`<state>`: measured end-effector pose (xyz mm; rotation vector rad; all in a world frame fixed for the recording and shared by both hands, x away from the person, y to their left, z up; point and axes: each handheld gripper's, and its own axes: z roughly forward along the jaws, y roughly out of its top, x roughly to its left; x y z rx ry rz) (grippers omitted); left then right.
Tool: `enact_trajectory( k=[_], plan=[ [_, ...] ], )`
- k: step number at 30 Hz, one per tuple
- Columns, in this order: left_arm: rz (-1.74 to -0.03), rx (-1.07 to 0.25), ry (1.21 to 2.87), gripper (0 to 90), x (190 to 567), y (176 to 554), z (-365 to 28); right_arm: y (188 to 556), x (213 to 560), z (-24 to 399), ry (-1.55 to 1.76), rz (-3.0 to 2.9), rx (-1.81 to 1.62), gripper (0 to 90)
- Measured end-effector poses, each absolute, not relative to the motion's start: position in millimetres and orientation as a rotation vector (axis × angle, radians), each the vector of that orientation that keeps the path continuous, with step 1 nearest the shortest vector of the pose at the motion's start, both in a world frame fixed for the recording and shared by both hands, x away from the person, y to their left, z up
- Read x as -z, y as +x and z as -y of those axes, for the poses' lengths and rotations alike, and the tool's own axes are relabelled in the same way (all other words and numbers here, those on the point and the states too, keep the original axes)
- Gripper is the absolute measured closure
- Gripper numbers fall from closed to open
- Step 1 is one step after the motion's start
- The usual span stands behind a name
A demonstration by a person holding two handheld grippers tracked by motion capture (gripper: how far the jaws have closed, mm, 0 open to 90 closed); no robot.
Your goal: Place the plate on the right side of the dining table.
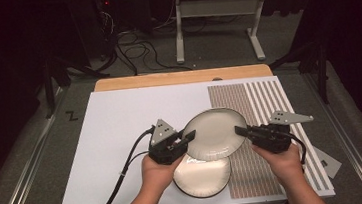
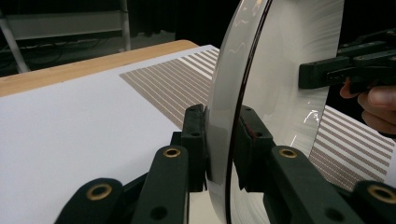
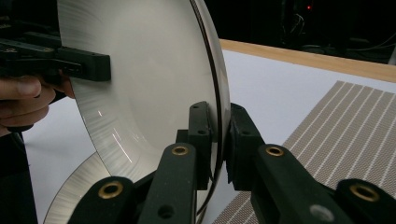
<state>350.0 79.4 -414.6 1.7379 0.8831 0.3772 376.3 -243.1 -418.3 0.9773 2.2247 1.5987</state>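
Upper plate lifted just above lower plate, near centre of table; left gripper and right gripper each clenched on opposite rims; looks stiff, glossy, likely slippery and breakable; thin rim is the only purchase, keep both pinches level

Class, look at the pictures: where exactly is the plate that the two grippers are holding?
In the high view the upper plate hangs mid-table, partly over the striped mat, clamped at its rim by the left gripper and right gripper, just beyond the lower plate lying on the table.
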Motion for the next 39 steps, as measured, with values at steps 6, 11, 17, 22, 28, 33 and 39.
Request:
enact_trajectory(
  k=[6,11,17,22,28,33,39],
  plan=[
    [-0.872,-0.370,1.769,75.8,413,358,-62,376,416,259,1.002,-2.187,-1.584,83.1],
    [-0.860,-0.362,1.791,75.6,411,368,-43,377,415,275,1.036,-2.150,-1.581,83.1],
    [-0.852,-0.361,1.807,74.8,409,380,-22,379,416,294,1.072,-2.111,-1.566,83.1],
    [-0.843,-0.366,1.835,74.4,409,390,-5,382,417,308,1.108,-2.080,-1.548,82.8],
    [-0.830,-0.343,1.873,73.9,415,402,15,384,420,325,1.157,-2.051,-1.519,82.9],
    [-0.820,-0.323,1.899,73.5,421,410,33,383,425,340,1.188,-2.031,-1.489,83.0],
    [-0.827,-0.301,1.917,72.8,431,419,53,384,432,358,1.228,-2.018,-1.461,83.1]
  ],
)
